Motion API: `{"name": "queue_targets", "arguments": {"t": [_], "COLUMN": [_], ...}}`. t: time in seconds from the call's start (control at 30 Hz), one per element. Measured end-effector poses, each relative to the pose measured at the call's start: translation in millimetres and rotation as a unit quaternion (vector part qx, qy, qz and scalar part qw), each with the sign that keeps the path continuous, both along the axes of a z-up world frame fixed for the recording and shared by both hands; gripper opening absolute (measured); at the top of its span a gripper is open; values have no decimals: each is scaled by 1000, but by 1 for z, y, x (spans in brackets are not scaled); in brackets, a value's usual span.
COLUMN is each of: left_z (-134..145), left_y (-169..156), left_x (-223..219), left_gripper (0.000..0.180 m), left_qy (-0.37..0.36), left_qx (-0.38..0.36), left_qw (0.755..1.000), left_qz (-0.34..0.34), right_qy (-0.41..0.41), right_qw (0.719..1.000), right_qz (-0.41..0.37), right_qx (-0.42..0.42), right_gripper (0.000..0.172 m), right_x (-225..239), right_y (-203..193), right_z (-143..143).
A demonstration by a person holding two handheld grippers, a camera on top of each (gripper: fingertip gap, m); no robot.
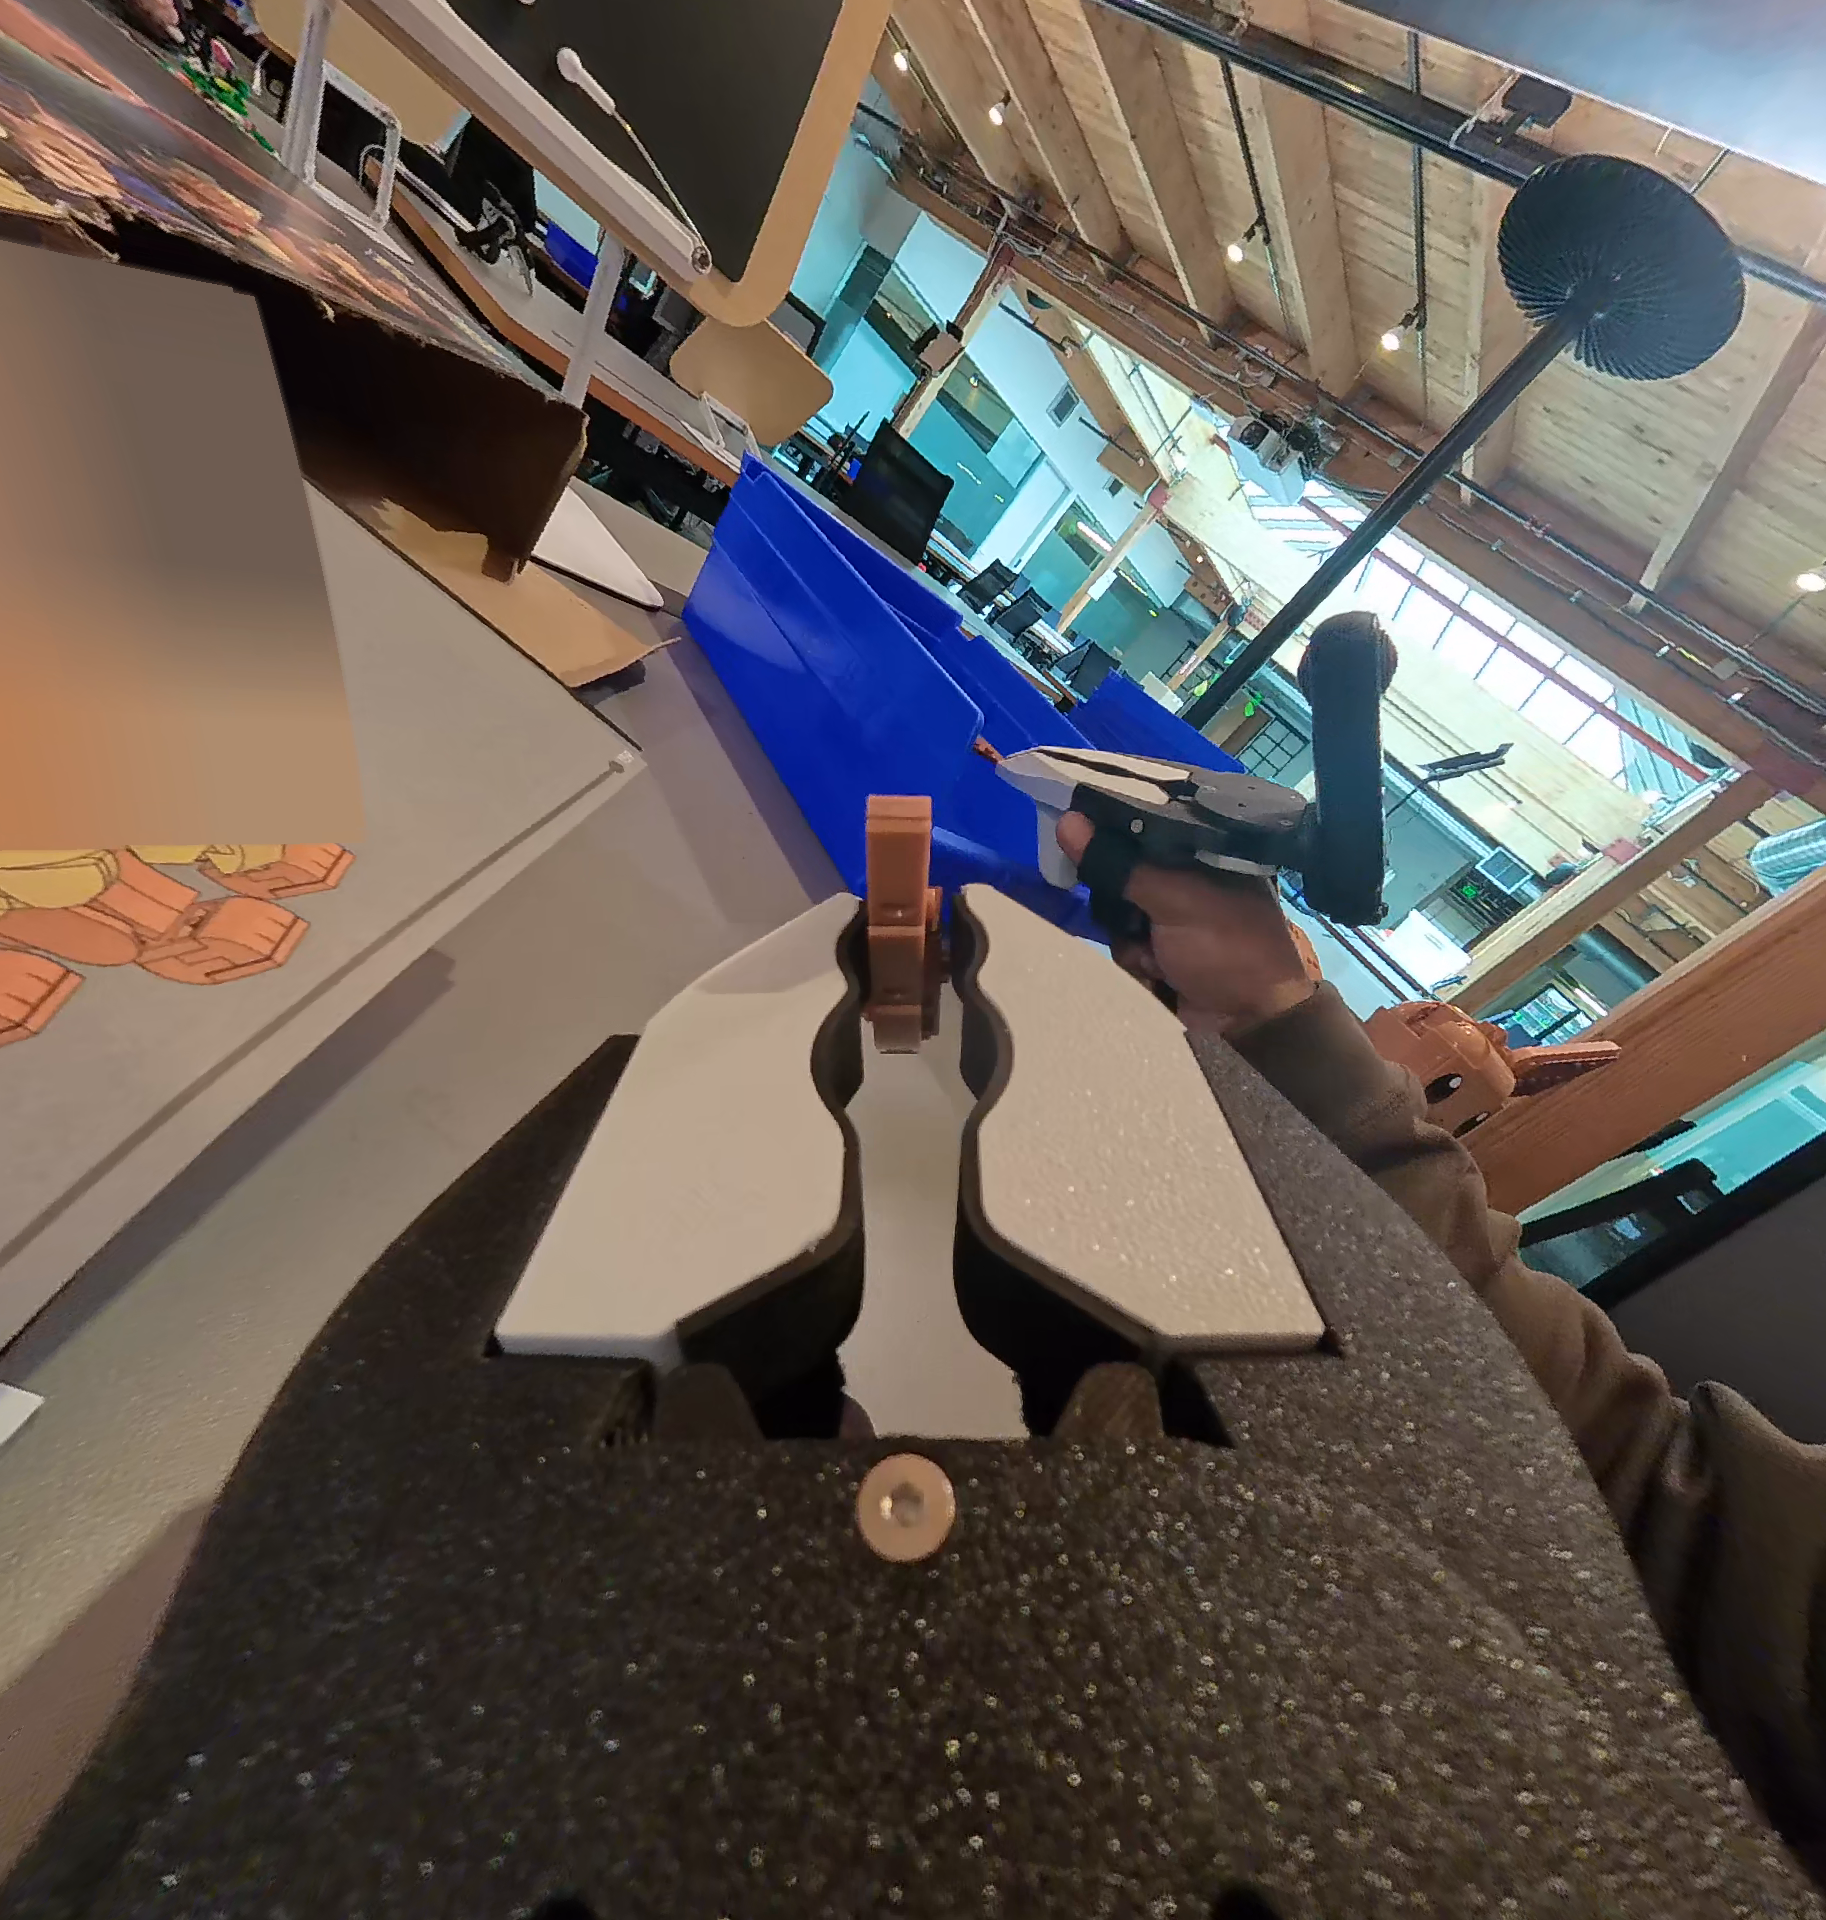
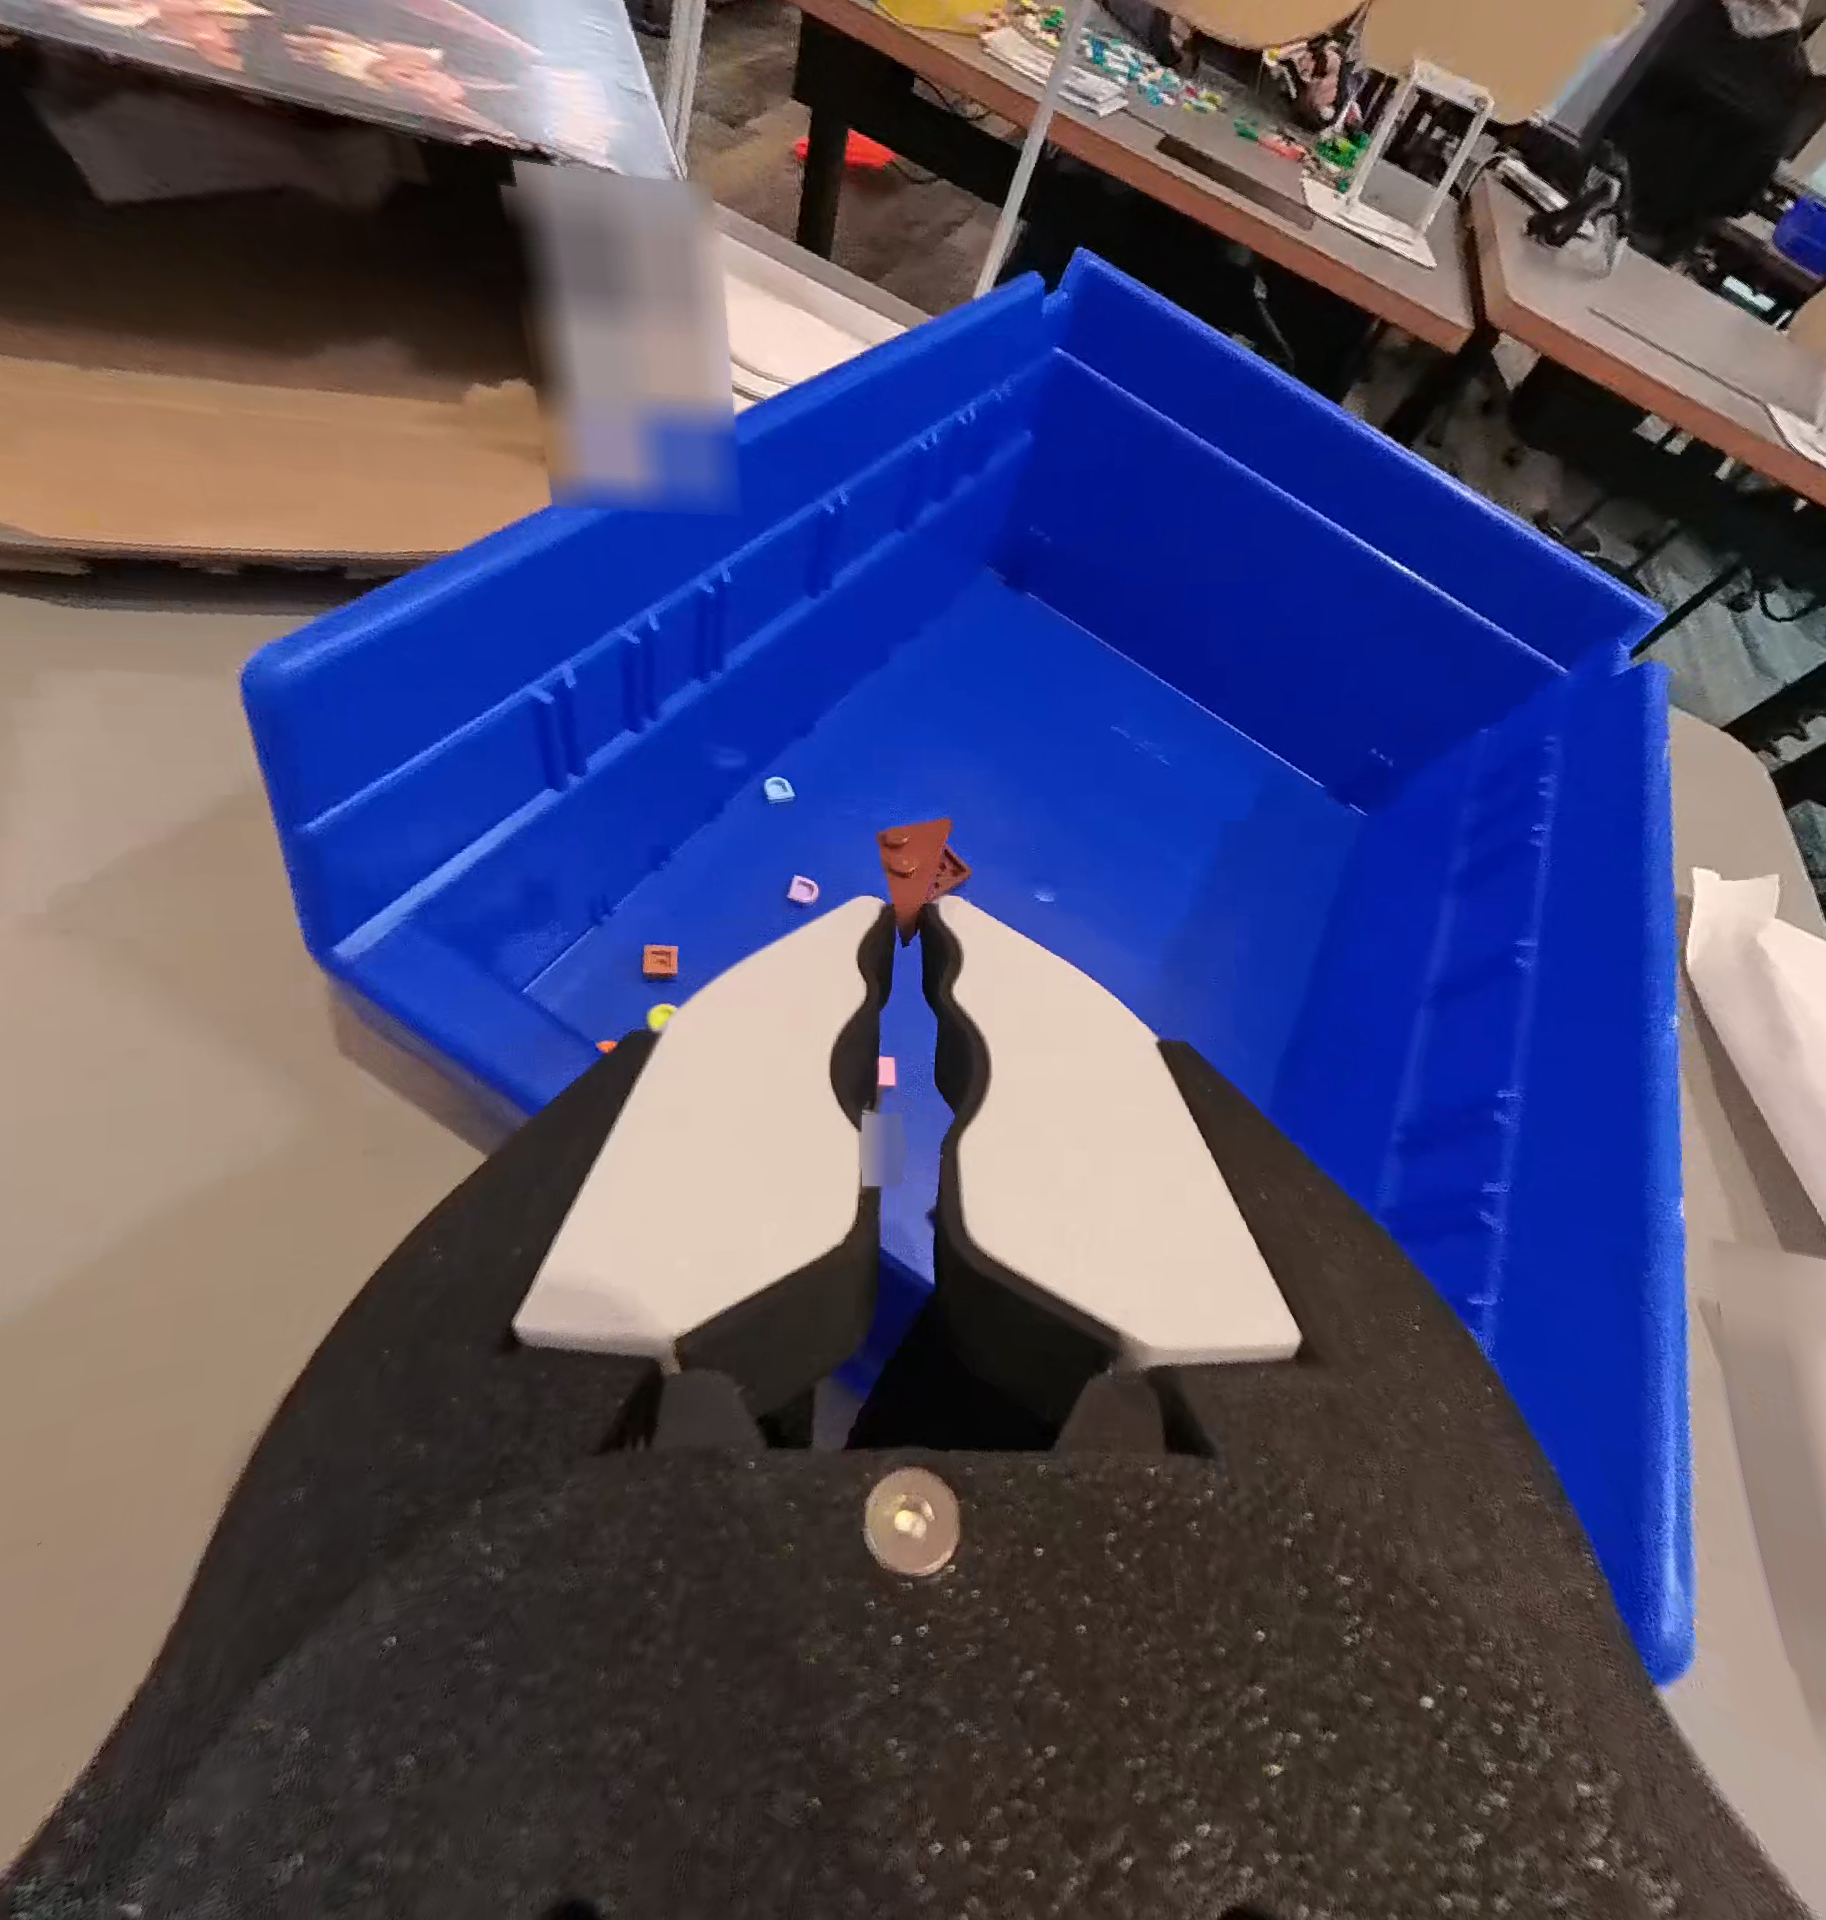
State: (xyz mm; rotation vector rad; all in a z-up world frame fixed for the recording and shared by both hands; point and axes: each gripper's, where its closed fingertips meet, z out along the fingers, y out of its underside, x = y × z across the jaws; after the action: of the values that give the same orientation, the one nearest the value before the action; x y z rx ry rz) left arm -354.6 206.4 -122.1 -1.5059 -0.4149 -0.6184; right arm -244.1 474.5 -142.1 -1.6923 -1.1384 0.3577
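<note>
My left gripper (image 1: 904, 914) is shut on a brown brick assembly (image 1: 896, 862) that stands upright between its pads, above the grey table. My right gripper (image 2: 909, 914) is shut on the narrow tip of a reddish-brown wedge plate (image 2: 914, 862) and holds it above the floor of a blue bin (image 2: 1200, 499). A second brown wedge piece (image 2: 959, 868) shows just behind the held one. The right gripper also shows in the left wrist view (image 1: 1013, 769), in a person's hand, at the rim of the blue bin (image 1: 836, 644).
Small loose pieces lie on the bin floor: light blue (image 2: 779, 790), lilac (image 2: 803, 889), orange-brown (image 2: 660, 961), yellow (image 2: 662, 1015), pink (image 2: 885, 1070). A cardboard box (image 1: 452, 447) and a printed sheet (image 1: 109, 935) lie left. A brown built figure (image 1: 1449, 1060) stands right. White paper (image 2: 1782, 1018) lies beside the bin. Left tips to right tips: about 30 centimeters.
</note>
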Motion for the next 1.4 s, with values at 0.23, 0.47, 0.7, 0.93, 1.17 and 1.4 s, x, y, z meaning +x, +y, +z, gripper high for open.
{"name": "queue_targets", "arguments": {"t": [0.23,0.47,0.7,0.93,1.17,1.4], "left_z": [0,5,15,18,20,21], "left_y": [1,0,-3,-3,-4,-5], "left_x": [4,8,15,23,22,24], "left_gripper": [14,14,14,14,14,14], "left_qy": [-4,-41,-108,-127,-137,-116], "left_qx": [2,25,72,82,91,89], "left_qw": [1000,998,987,981,978,981], "left_qz": [-14,-43,-92,-123,-126,-127], "right_qy": [13,142,133,113,132,139], "right_qw": [999,949,862,835,831,823], "right_qz": [13,244,488,531,522,527], "right_qx": [36,143,-39,-95,-138,-159], "right_gripper": [16,5,9,18,10,19], "right_x": [-1,-35,-62,-64,-67,-65], "right_y": [-9,-119,-246,-273,-271,-272], "right_z": [9,67,31,11,13,15]}}
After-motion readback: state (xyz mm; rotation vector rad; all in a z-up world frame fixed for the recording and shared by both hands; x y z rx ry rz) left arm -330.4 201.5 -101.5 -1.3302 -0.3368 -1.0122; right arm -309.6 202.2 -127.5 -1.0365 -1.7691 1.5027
